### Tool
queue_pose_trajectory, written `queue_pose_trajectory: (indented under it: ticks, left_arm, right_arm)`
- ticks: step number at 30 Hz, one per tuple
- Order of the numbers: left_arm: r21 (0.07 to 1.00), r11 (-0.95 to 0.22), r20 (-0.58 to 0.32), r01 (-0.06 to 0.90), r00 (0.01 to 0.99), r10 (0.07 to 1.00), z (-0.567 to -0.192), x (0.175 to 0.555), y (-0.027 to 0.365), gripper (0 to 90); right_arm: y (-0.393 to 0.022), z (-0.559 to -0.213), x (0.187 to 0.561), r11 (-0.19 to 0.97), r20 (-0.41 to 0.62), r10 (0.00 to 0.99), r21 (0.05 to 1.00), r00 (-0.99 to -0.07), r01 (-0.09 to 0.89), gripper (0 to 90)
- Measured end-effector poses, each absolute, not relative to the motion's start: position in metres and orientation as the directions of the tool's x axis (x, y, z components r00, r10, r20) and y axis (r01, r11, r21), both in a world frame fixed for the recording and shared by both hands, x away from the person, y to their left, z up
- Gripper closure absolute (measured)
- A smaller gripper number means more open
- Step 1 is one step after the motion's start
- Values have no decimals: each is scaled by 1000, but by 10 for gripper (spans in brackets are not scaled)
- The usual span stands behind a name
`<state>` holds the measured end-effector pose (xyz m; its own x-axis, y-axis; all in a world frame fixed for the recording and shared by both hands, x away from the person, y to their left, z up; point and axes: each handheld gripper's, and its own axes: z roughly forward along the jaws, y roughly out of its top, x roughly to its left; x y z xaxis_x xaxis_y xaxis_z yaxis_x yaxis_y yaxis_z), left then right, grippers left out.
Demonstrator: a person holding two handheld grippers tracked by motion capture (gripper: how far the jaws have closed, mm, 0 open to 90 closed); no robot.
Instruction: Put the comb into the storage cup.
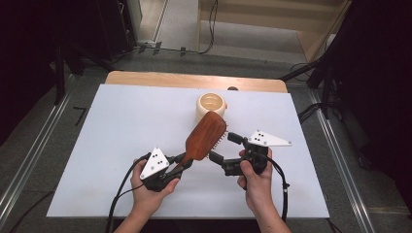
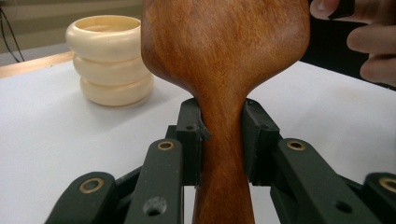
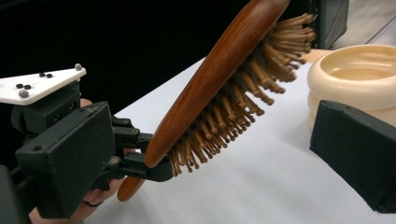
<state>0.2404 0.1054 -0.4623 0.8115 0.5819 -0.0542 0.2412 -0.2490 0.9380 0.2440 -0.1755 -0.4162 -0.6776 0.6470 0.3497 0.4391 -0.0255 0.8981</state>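
L jaws clamped on wooden hairbrush [image 2: 224,70] handle, R jaws wide apart beside bristles, cream holder [image 1: 212,105] nearby

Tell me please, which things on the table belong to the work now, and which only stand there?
In the work:
- wooden hairbrush, held up by its handle in the shut left gripper
- right gripper, jaws open beside the bristles

Only standing there:
- cream ringed pot, behind the brush on the white table
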Motion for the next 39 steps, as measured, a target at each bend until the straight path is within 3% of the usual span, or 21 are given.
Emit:
queue_pose_trajectory:
  ticks: [14, 15, 18, 19, 26, 36, 39]
  left_arm:
    - [942, -260, -28, 210, 824, 566, -464, 230, 91, 719]
    - [944, -255, -31, 210, 826, 563, -464, 230, 90, 719]
    - [943, -261, -27, 208, 827, 562, -464, 229, 89, 719]
    - [944, -259, -27, 205, 829, 559, -465, 229, 88, 719]
    - [943, -263, -24, 203, 831, 556, -467, 227, 84, 719]
    - [942, -275, -3, 193, 824, 566, -470, 224, 80, 719]
    - [941, -285, 9, 182, 830, 558, -471, 222, 76, 719]
  right_arm:
    - [-164, -421, 246, -49, 406, 643, 868, -649, 494, 0]
    - [-164, -422, 245, -76, 421, 655, 863, -627, 500, 74]
    - [-164, -422, 246, -79, 430, 653, 858, -624, 508, 75]
    - [-163, -424, 248, -79, 435, 660, 851, -613, 519, 118]
    - [-161, -427, 249, -110, 469, 674, 828, -571, 550, 181]
    - [-162, -432, 252, -173, 538, 657, 789, -527, 590, 219]
    - [-163, -435, 254, -186, 555, 658, 775, -510, 604, 282]
